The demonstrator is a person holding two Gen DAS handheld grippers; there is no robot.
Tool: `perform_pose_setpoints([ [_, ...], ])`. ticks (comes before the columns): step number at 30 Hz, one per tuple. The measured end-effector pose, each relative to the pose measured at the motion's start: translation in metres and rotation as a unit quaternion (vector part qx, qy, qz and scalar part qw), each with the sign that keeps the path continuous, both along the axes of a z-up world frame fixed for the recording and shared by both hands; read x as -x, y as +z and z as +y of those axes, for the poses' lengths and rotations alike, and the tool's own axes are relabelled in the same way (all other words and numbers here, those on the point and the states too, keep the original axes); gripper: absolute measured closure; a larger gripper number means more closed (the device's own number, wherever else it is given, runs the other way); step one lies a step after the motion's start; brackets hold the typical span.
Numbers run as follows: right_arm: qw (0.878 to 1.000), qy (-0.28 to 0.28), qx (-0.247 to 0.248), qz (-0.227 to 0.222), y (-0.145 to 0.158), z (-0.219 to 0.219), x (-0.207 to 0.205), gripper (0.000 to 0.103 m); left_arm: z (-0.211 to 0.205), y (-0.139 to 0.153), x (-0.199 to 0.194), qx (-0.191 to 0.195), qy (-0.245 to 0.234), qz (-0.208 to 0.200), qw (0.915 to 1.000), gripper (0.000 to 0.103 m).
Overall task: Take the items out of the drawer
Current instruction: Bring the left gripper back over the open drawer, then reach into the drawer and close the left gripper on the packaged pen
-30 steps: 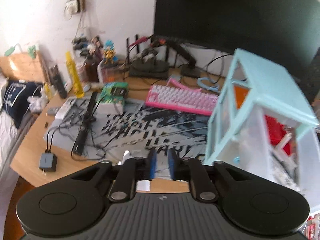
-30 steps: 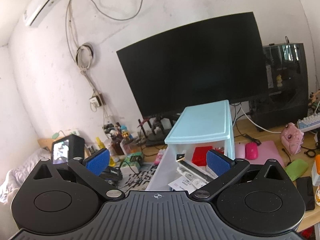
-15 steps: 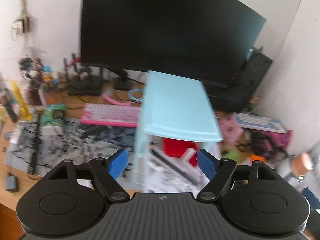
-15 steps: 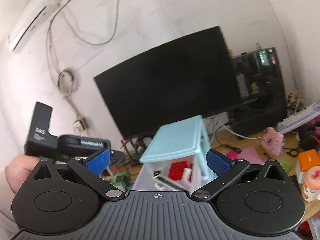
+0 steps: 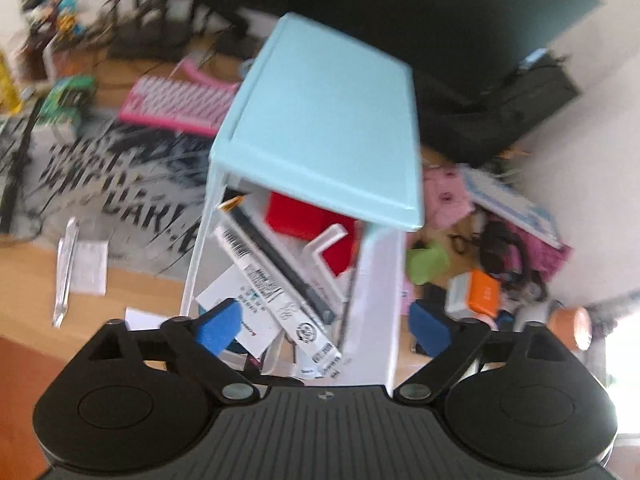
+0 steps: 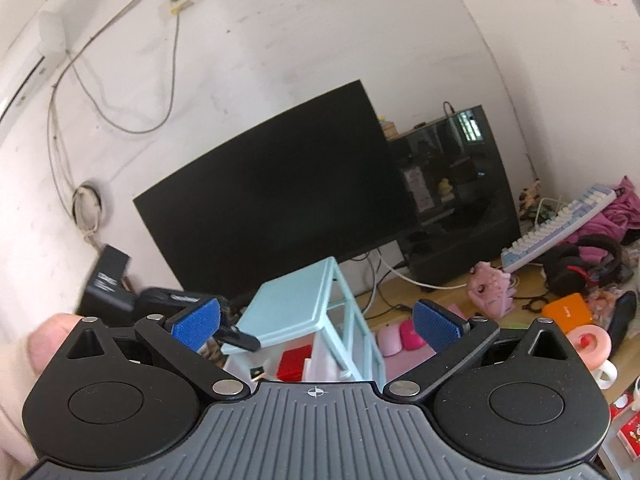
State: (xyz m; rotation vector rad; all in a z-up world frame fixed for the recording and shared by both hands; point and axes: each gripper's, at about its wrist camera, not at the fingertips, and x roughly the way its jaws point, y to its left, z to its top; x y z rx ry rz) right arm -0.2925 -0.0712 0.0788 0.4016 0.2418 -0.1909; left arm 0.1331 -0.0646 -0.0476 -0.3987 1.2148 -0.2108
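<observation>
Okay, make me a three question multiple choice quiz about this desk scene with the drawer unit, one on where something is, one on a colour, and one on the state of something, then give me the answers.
1. Where is the pink keyboard relative to the drawer unit in the left wrist view?
A. To its left
B. On top of it
C. Inside its drawer

2. What colour is the drawer unit's top?
A. Orange
B. Light blue
C. Black

3. How does the left gripper stand?
A. Shut on the red box
B. Shut with nothing in it
C. Open, holding nothing

Answers:
1. A: the keyboard lies on the desk, left of the unit.
2. B: the flat top panel is light blue in both views.
3. C: its blue pads sit wide apart over the open drawer, having just opened, and grip nothing; the red box lies untouched deeper inside.
</observation>
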Motion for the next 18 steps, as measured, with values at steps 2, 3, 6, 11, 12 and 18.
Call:
perform_pose_setpoints([
  [2,1.000,-0.003,-0.002,-0.001,-0.001,-0.002,0.002,0.000,-0.002,-0.011,-0.007,-0.004,0.027,0.018,0.9995,0.000],
  [3,1.000,-0.004,-0.003,-0.002,-0.001,-0.004,0.003,0.000,-0.004,-0.016,-0.010,-0.004,0.037,0.027,0.9990,0.000],
  [6,1.000,-0.007,-0.006,-0.004,-0.002,-0.010,0.005,0.000,-0.009,-0.029,-0.019,-0.003,0.064,0.053,0.9965,0.000],
  [11,1.000,-0.012,-0.013,-0.008,-0.003,-0.021,0.007,0.000,-0.013,-0.041,-0.028,-0.030,0.101,0.082,0.9911,0.001],
  [12,1.000,-0.013,-0.014,-0.010,-0.003,-0.023,0.007,0.000,-0.013,-0.042,-0.029,-0.038,0.107,0.082,0.9901,0.002],
  [18,0.999,-0.011,-0.025,-0.018,-0.005,-0.035,0.007,0.000,-0.020,-0.041,-0.040,-0.074,0.106,0.099,0.9867,0.021],
])
